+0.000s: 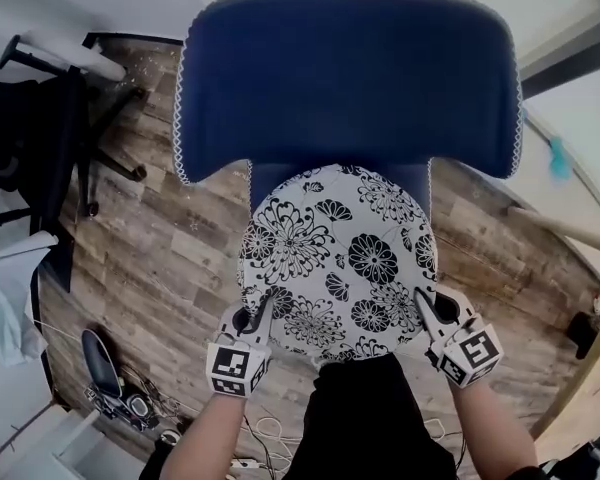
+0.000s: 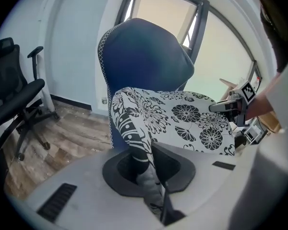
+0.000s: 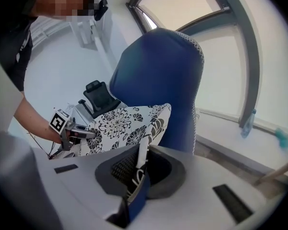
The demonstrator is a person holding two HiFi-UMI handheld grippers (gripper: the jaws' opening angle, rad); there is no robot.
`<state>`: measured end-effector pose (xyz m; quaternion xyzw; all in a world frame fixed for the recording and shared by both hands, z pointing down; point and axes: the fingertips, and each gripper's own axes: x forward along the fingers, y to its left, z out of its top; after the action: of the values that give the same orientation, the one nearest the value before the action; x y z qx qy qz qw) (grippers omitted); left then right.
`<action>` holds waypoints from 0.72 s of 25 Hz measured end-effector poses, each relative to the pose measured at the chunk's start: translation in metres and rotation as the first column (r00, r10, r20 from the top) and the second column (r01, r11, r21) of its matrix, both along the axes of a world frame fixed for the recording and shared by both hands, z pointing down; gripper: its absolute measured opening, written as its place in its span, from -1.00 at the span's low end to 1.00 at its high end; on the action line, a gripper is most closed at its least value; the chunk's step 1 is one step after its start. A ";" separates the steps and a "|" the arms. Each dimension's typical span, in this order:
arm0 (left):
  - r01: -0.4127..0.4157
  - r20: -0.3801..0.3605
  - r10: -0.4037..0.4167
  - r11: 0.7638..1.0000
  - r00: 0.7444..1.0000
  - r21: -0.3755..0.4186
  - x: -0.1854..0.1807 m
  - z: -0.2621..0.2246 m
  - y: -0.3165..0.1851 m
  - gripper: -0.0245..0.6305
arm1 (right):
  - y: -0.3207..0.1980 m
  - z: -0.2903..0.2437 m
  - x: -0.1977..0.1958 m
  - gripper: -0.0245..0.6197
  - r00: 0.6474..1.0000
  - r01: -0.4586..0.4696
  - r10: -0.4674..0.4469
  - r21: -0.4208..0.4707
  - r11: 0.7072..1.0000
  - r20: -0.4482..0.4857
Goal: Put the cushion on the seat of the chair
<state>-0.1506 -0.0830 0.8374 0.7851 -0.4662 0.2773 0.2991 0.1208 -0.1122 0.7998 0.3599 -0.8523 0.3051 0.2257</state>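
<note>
**Cushion** (image 1: 338, 268): round, white with a black flower print. It spans the gap between the two grippers, over the seat of the blue chair (image 1: 350, 78). Its far edge is close against the backrest. Whether its underside touches the seat cannot be told.

**Left gripper** (image 1: 254, 316): clenched on the cushion's near-left edge, with fabric pinched between the jaws.

**Right gripper** (image 1: 426, 310): clenched on the near-right edge, with fabric bunched between the jaws.

**Blue chair**: straight ahead of both grippers. The tall back has white stitched trim and rises directly beyond the cushion.

**Black office chair** (image 1: 40, 138): well off to the left gripper's left, on the wood-plank floor (image 1: 170, 258).

**Loose cables** (image 1: 268, 430): on the floor below and behind the left gripper, beside the person's dark clothing.

**Small teal object** (image 1: 560, 158): well off to the right gripper's right, on a pale ledge under the window.
</note>
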 end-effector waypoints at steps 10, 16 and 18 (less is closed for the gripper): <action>0.011 0.038 -0.010 1.000 0.999 -0.014 -0.007 0.032 0.001 -0.85 | 0.000 0.028 0.008 -0.81 1.000 0.005 -0.005 -0.034 0.999 -0.001; -0.044 0.126 0.040 0.999 0.991 0.032 -0.011 0.038 -0.005 -0.85 | -0.001 0.037 0.010 -0.81 1.000 -0.020 0.020 -0.038 0.999 -0.010; -0.022 0.102 0.019 0.999 0.995 0.034 -0.016 0.042 -0.007 -0.83 | 0.000 0.042 0.011 -0.81 0.999 -0.038 0.038 -0.050 0.998 -0.009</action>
<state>-0.1670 -0.0895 0.8796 0.7797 -0.4775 0.3118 0.2584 0.1318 -0.1124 0.8414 0.3713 -0.8365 0.3293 0.2322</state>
